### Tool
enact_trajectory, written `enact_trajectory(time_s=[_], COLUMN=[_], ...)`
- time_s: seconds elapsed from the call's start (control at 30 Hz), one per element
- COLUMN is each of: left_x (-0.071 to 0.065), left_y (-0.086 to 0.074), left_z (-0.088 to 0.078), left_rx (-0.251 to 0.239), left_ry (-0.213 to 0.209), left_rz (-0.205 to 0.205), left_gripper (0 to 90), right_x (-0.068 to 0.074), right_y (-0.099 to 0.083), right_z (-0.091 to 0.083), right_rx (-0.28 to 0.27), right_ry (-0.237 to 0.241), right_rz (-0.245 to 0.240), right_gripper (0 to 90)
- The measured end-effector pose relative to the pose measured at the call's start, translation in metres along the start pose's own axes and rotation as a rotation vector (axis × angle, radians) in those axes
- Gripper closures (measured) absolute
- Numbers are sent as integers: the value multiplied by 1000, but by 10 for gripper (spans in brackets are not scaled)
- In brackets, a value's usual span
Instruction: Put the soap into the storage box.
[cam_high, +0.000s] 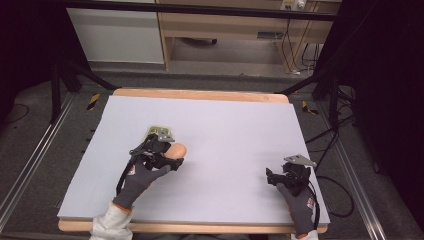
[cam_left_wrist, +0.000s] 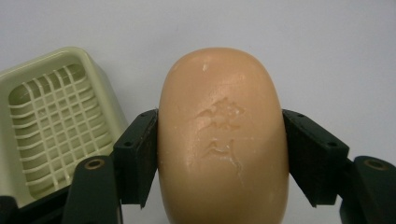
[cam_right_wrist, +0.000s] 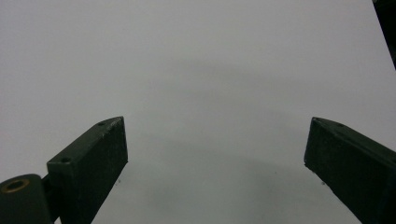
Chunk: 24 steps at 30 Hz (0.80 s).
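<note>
A peach-coloured oval bar of soap (cam_left_wrist: 223, 140) with an embossed mark sits between the jaws of my left gripper (cam_left_wrist: 219, 156), which press on both its sides. In the high view the soap (cam_high: 178, 149) shows at the tip of the left gripper (cam_high: 167, 152), left of the table's middle. A pale green soap dish (cam_left_wrist: 51, 121) with a grid floor lies just left of the soap; in the high view the soap dish (cam_high: 152, 131) peeks out behind the gripper. My right gripper (cam_right_wrist: 215, 154) stands open over bare white surface, near the front right (cam_high: 285, 177).
The white board (cam_high: 225, 135) covers a wooden table with its rim showing at the far edge (cam_high: 200, 94). Cables lie on the floor at the right (cam_high: 335, 150). Metal rails run along both sides of the table.
</note>
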<state>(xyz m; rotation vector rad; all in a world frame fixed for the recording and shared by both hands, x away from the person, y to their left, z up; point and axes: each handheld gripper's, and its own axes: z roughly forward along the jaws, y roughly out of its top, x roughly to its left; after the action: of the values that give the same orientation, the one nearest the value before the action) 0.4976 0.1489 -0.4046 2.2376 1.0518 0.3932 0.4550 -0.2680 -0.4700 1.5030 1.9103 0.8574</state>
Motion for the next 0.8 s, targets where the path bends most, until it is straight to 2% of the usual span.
enact_trajectory(time_s=[0.6, 0.8], left_x=[25, 34], left_y=[4, 5], left_z=[-10, -9], left_rx=[-36, -30], left_ry=[46, 63], left_rz=[-61, -73], left_gripper=[318, 318], right_x=[0, 0], right_y=[0, 0], right_z=[0, 1], right_rx=[0, 1], right_ry=[2, 2], right_rz=[-1, 1], right_gripper=[64, 63])
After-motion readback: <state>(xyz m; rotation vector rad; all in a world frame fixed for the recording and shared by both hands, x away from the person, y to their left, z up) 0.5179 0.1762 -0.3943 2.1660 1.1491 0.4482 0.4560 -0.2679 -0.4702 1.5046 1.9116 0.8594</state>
